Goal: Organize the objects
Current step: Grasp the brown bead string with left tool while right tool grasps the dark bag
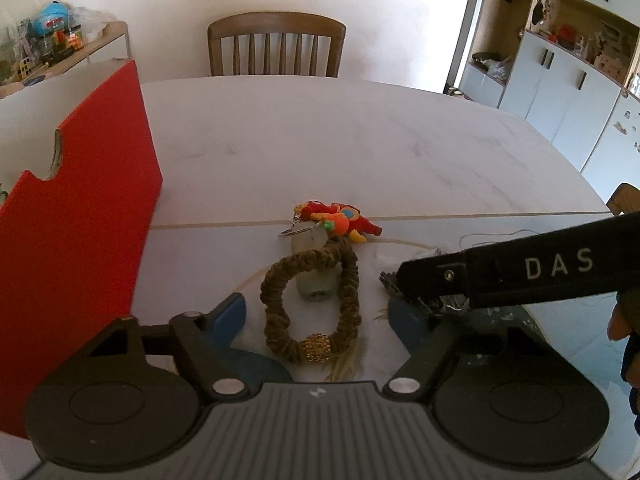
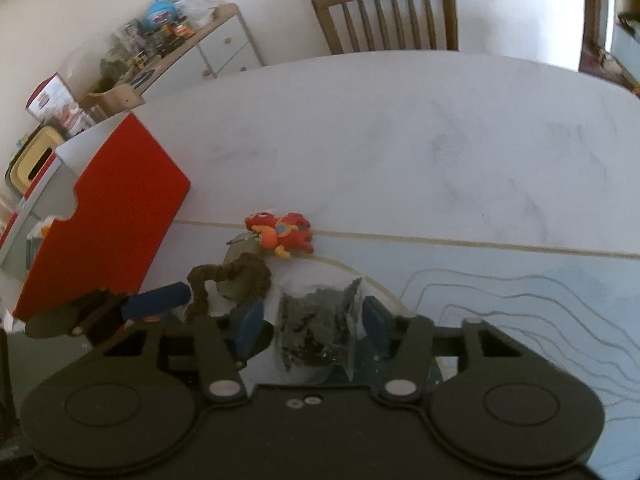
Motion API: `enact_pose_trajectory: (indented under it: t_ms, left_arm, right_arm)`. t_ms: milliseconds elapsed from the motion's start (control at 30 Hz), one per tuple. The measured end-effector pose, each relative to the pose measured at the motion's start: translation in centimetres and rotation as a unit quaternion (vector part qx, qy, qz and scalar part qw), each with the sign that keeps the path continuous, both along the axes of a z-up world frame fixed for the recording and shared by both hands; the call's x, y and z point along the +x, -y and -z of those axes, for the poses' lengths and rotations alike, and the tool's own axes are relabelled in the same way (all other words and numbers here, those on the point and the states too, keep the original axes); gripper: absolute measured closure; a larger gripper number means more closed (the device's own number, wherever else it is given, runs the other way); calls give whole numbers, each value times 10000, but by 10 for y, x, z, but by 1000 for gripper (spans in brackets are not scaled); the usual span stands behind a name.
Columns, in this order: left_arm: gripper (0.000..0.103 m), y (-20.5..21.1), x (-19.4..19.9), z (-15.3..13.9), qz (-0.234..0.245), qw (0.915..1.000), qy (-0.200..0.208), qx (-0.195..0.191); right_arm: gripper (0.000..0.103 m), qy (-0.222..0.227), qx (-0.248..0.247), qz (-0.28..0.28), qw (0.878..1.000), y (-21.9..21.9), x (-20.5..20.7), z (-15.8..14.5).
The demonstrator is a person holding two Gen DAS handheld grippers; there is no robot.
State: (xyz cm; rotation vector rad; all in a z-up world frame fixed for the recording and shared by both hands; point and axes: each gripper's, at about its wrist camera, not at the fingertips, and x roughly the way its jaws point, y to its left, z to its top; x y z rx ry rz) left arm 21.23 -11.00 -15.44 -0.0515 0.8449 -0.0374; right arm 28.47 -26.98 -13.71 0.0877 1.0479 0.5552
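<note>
Hair tie [image 1: 312, 300], a brown braided elastic loop with a gold bead, lies flat on the desk [image 1: 360, 140] right between the fingers of the left tool [image 1: 316, 316], draped partly over a small pale jar-like thing [image 1: 316, 280]. My guess is it weighs next to nothing and is soft and stretchy, so it will sag and may snag on the jar when lifted; pinching one braided side, away from the hard bead, looks the safest hold. The left tool's fingers stand spread on either side of the loop and do not press it

Beside it sits a clear bag of dark bits [image 2: 320, 320], which the right tool [image 2: 312, 326] has between its blue pads [image 2: 250, 326], standing close to its sides; whether they actually squeeze it I cannot tell. The bag looks light, crinkly and slippery, so a hold across the bulging middle should keep it from sliding out

A red and orange keychain figure [image 1: 340, 220] lies just beyond the hair tie, and a red box [image 1: 80, 220] stands at the left, probably where things go

The left wrist view shows the whole loop, its bead and the jar beneath, but the bag is mostly hidden behind the right tool's arm. The right wrist view shows the bag clearly and the left tool from the side, with the loop only as a twisted edge
</note>
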Motion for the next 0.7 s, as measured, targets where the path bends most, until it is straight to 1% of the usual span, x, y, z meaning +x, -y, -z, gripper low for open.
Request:
enact_pose_trajectory:
  t_ms: [67, 200, 233, 300, 367, 400, 467, 567, 700]
  left_arm:
    - [39, 0, 0, -1, -20, 10000, 14, 27]
    - [51, -2, 0, -3, -105, 9999, -1, 8]
    - [57, -3, 0, -4, -135, 9999, -16, -8]
    - [62, -4, 1, -5, -157, 9998, -60, -73]
    - [70, -4, 1, -6, -176, 9997, -102, -112]
    - [71, -4, 0, -6, -175, 9997, -120, -117]
    - [79, -3, 0, -7, -168, 9997, -150, -90]
    - [85, -6, -1, -9, -185, 9995, -179, -183]
    - [86, -6, -3, -14, -186, 9993, -211, -237]
  right_arm:
    - [54, -99, 19, 31, 9999, 0, 1, 2]
    - [58, -162, -12, 90, 9998, 1, 0, 5]
    - [59, -168, 1, 122, 9998, 1, 0, 5]
    - [62, -188, 36, 167, 9997, 1, 0, 5]
    - [64, -177, 38, 179, 9997, 1, 0, 6]
    - [66, -165, 27, 184, 9997, 1, -1, 6]
    - [68, -145, 32, 193, 9997, 1, -2, 4]
    - [71, -93, 45, 251, 9996, 3, -7, 2]
    - [72, 22, 25, 307, 9995, 7, -16, -4]
